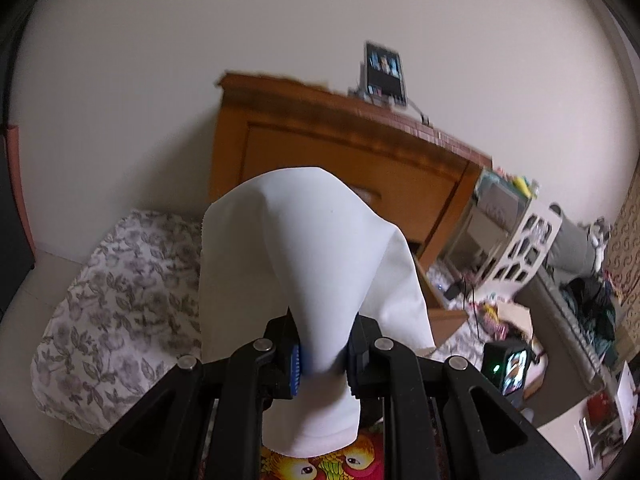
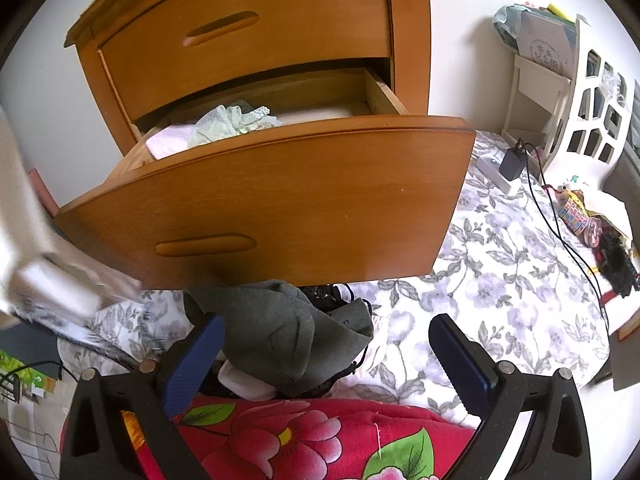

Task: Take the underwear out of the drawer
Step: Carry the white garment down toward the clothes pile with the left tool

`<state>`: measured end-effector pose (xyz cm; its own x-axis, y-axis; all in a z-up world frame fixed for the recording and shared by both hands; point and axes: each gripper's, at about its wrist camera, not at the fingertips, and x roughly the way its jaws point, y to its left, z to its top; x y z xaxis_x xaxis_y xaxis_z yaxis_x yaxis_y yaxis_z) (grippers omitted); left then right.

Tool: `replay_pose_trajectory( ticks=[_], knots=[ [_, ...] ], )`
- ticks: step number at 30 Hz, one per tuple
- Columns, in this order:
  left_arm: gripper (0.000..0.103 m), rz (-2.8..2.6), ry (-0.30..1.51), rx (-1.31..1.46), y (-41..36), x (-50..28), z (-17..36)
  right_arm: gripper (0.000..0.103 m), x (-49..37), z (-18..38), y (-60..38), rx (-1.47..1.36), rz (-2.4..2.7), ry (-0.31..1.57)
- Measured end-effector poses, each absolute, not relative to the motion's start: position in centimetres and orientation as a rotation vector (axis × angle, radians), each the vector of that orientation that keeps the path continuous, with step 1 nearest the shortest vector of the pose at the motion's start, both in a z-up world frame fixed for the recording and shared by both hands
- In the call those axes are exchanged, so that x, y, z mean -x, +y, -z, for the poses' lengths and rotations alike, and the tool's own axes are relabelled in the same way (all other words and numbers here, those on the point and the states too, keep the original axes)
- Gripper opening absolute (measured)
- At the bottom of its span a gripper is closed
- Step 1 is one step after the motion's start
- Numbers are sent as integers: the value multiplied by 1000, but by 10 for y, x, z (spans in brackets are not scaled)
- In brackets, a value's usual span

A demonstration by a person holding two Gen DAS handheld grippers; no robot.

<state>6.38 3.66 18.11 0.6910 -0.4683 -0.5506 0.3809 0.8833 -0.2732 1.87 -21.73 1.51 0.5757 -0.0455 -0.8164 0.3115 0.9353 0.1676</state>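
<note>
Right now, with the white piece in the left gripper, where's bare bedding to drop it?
Best patch: the floral quilt right of the drawer, between the grey garment and the charger cable. Crowded: directly under the drawer, where grey and black clothes pile, and the far right edge with small clutter. The left gripper is clamped on the white underwear.

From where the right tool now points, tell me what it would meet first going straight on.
Probably the grey garment heaped on the floral bedding, lying just ahead of the open right tool; depth is unclear.
</note>
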Motion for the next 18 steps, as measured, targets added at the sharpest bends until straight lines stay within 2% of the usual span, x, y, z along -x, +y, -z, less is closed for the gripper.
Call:
replay_pose_trajectory(
  ticks=[18],
  knots=[
    [18, 507, 956, 57, -39, -95, -53, 103, -12, -18, -222, -341, 219, 918]
  ],
)
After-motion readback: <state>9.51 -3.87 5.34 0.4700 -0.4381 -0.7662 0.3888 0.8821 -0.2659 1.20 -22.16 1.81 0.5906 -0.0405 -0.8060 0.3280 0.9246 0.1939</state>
